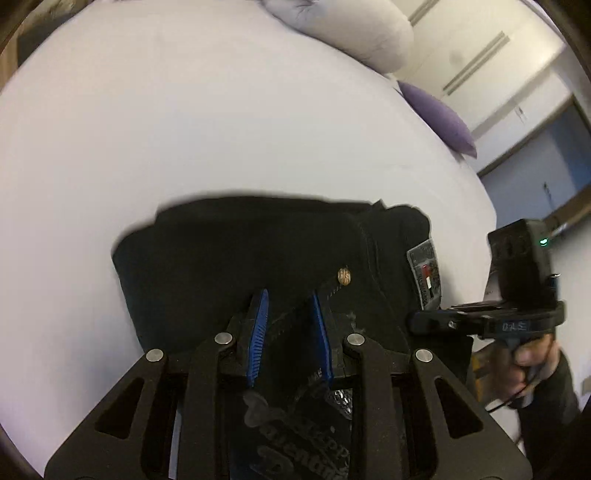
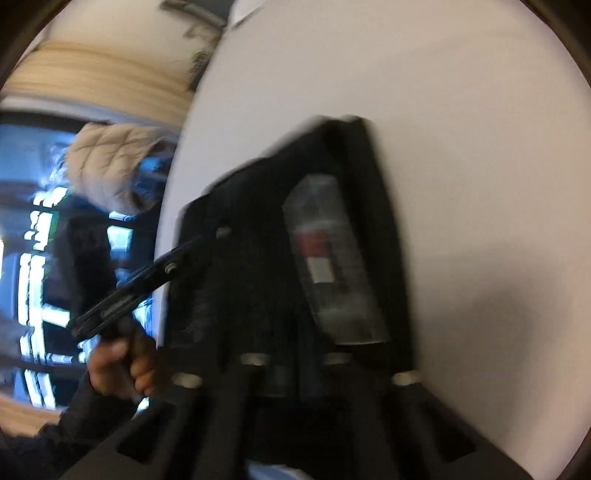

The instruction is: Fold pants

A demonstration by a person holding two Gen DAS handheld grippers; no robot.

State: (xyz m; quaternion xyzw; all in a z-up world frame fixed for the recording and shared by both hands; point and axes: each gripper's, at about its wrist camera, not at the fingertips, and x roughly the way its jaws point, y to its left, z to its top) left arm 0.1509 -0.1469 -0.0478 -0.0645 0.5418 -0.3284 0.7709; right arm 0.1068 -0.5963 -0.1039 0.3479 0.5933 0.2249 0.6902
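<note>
Already we find the black pants (image 1: 258,258) folded compact on the bed (image 1: 184,129); left hand-held gripper (image 1: 290,325) clamps the cloth, right hand-held gripper (image 2: 295,373) too blurred to judge; little remains.

A bed (image 1: 184,129) covered in a smooth white sheet carries everything. The black pants (image 1: 240,258) lie directly on it in a compact folded bundle, near the bed's near edge in the left wrist view, with bare sheet spreading wide beyond and to the left of them. A grey label (image 1: 426,273) with a red and white mark shows on the bundle's right side, and a small brass button (image 1: 345,276) sits near its middle. At the far end of the bed a white pillow (image 1: 351,33) rests on the sheet, and a purple cushion (image 1: 439,118) lies just beside it, close to the bed's right edge. The right wrist view is blurred; it shows the same dark bundle on the white sheet.
</note>
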